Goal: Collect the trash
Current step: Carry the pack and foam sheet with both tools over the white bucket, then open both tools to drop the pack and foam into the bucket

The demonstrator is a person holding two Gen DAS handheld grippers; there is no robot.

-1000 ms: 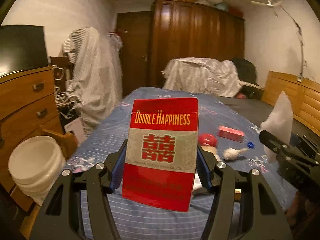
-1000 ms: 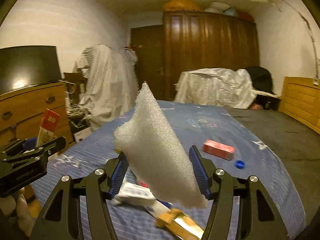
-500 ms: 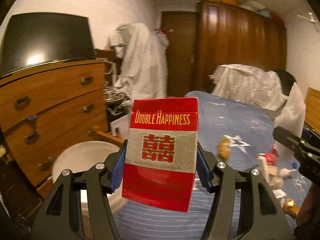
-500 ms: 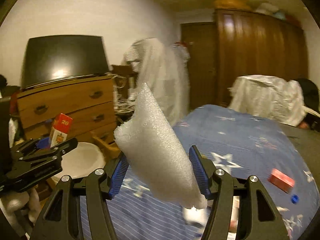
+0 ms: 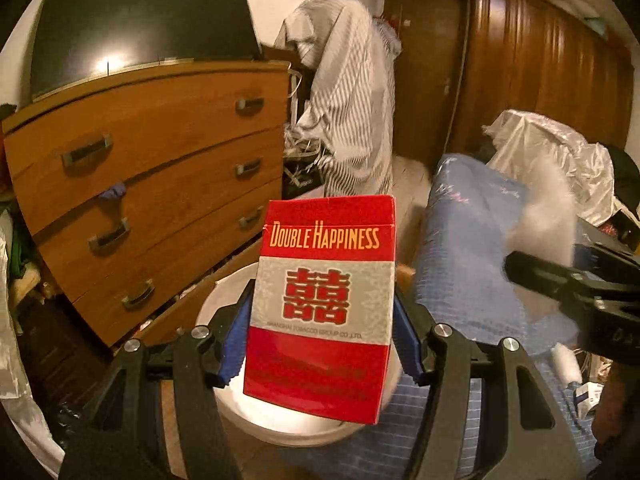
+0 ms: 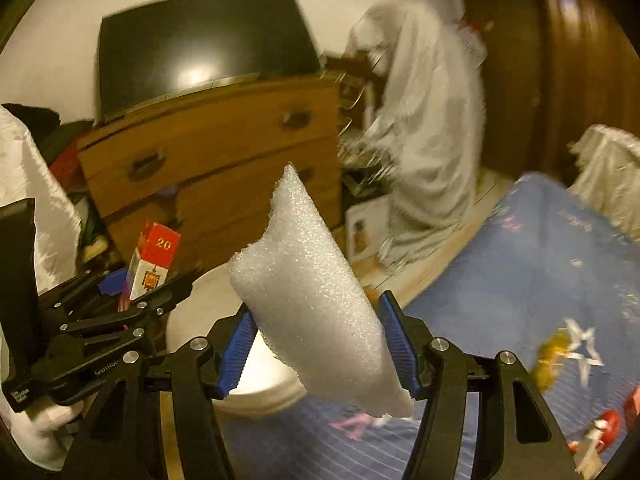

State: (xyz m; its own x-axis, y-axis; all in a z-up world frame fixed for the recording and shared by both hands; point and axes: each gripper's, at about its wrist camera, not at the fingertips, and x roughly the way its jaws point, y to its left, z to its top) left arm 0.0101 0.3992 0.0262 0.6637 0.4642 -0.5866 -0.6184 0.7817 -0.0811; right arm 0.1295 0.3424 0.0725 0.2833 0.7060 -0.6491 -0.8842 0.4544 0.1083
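Blue fingers (image 5: 236, 340) of the left gripper (image 5: 322, 342) clamp a red and silver cigarette pack (image 5: 324, 312), which stands upright at lower centre of the left wrist view. Behind and under the pack sits a white bin (image 5: 280, 420), its rim showing lower centre, just beside a wooden dresser (image 5: 152, 176) that fills the left half. A dark screen (image 5: 136, 20) stands on the dresser at upper left. A blue bedspread (image 5: 472, 240) runs down the right side. At right edge the right gripper (image 5: 576, 284) shows blurred, with white foam above it.

From the right wrist view, the right gripper (image 6: 320, 348) grips a white foam piece (image 6: 316, 304) between its blue fingers (image 6: 396, 340); the foam rises tilted through frame centre. The bin (image 6: 200, 320) lies behind it, lower centre left. At lower left the left gripper (image 6: 136, 288) holds the pack (image 6: 154, 258). The bedspread (image 6: 520, 280) covers the lower right, with small litter (image 6: 604, 428) blurred near the right corner.
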